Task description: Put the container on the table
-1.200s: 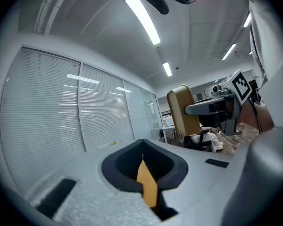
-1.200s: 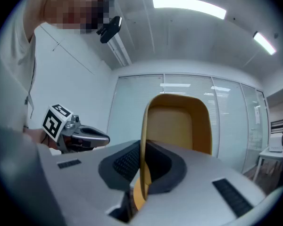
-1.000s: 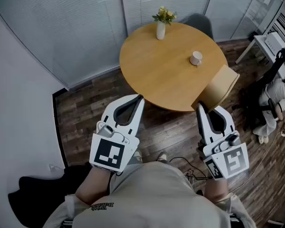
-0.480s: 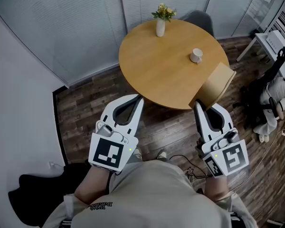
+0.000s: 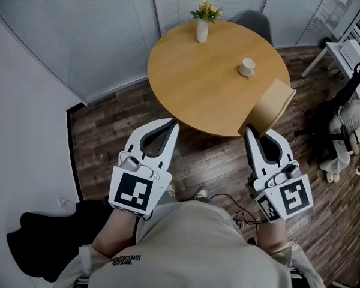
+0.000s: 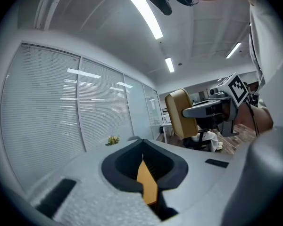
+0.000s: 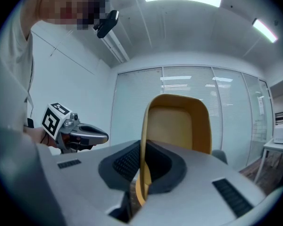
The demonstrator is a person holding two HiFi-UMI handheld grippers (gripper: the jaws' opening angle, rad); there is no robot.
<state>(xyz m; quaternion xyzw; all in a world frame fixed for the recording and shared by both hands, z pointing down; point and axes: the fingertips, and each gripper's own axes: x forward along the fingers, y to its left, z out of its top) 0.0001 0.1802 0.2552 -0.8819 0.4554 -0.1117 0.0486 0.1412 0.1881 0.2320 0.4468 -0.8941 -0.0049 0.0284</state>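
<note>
Where the round wooden desk (image 5: 192, 89) curves toward its near right edge, the tan container (image 5: 273, 102) sits tilted in the air, its far end overlapping the desk rim in the head view. Whether it touches the wood cannot be told. The right hand-held gripper (image 5: 248, 131) has its jaws clamped on one thin wall of the container. Its own view shows that wall pinched between the dark pads, with the open hollow of the container turned toward the camera.

The left hand-held gripper (image 5: 174, 124) is at the near left of the desk, over the dark plank floor (image 5: 108, 140), tips just at the desk's near edge. Its jaws are pressed together with nothing between them; only a sliver of the desk's wood colour shows through the gap behind the tips.

On the desk:
- white vase (image 5: 202, 31) with yellow flowers (image 5: 207, 9), far edge, upright
- white cup (image 5: 246, 67), right of centre, well apart from the vase and near the container's far end

A grey chair (image 5: 255, 24) stands beyond the far right rim. Window blinds (image 5: 96, 29) run along the far side.
</note>
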